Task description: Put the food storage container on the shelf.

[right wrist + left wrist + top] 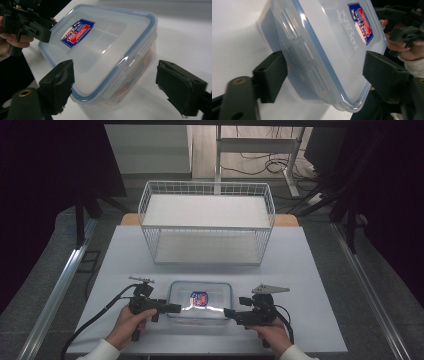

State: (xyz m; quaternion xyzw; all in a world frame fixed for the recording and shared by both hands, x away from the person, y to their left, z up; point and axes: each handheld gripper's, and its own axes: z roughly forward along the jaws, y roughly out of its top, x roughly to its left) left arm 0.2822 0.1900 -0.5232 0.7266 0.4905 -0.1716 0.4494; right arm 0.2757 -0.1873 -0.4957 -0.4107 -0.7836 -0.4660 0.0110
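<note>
White worktop [300, 270] carries a clear lidded container [200, 299] near its front edge and a white wire rack [206, 220] behind. Left tool [175, 308] and right tool [229, 312] stand wide, flanking the container's ends. Grey floor, cables and desk legs beyond.

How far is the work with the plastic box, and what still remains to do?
Done: little that shows. The lidded plastic box sits on the table, and the wire shelf behind it holds nothing. In hand: the left hand-held gripper and the right hand-held gripper each straddle one end of the box, jaws open. Left: closing, lifting, and probably placing it, perhaps on the shelf.
</note>
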